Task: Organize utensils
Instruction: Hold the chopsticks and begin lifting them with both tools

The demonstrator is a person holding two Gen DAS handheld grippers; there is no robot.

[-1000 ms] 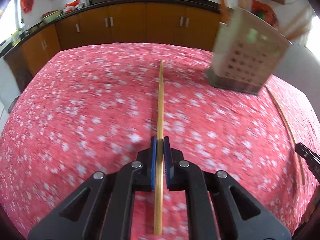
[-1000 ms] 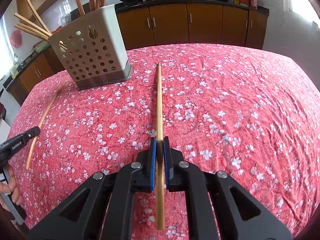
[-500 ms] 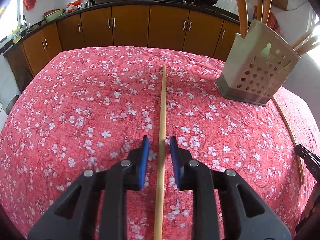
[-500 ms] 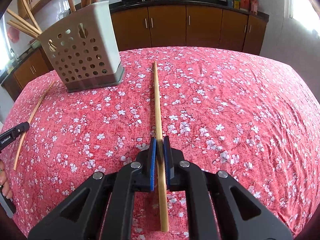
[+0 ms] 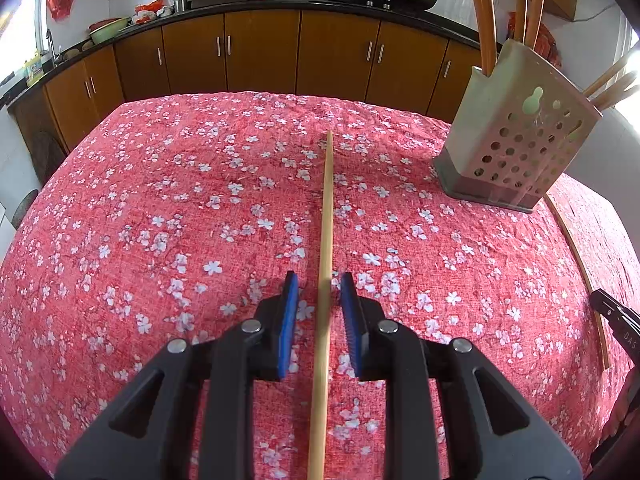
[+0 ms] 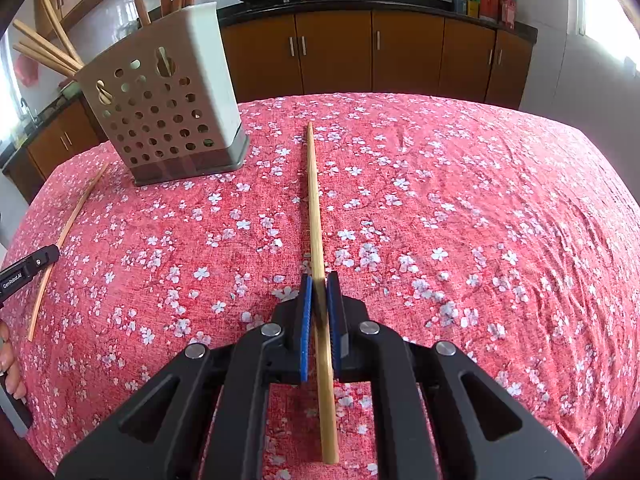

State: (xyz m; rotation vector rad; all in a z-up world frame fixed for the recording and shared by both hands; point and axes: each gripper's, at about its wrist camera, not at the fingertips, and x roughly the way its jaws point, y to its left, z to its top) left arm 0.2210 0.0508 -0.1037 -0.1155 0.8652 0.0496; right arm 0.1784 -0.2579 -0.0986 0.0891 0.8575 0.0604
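1. In the left view, a chopstick (image 5: 326,240) is seen lying on the desk (image 5: 160,220) between the spread pads of the left tool (image 5: 319,294), its long axis pointing to the top of the frame.
2. The holder (image 5: 516,148) stands at upper right.
3. The right tool (image 6: 319,294) is clenched on another chopstick (image 6: 316,216).
4. One second earlier the left tool was closed on its stick; now it is released.

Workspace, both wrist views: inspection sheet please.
Surface: red floral tablecloth, wrinkled at one side.
Job's things: perforated beige utensil holder upright, wooden utensils inside; one bamboo chopstick between left claw pads, untouched; second bamboo chopstick clamped in right claw; loose chopstick lying beside holder.
Clutter: nothing seen.
Grippers: left open, right shut.
Cables: nothing seen.
Surroundings: brown kitchen cabinets, woks on counter.
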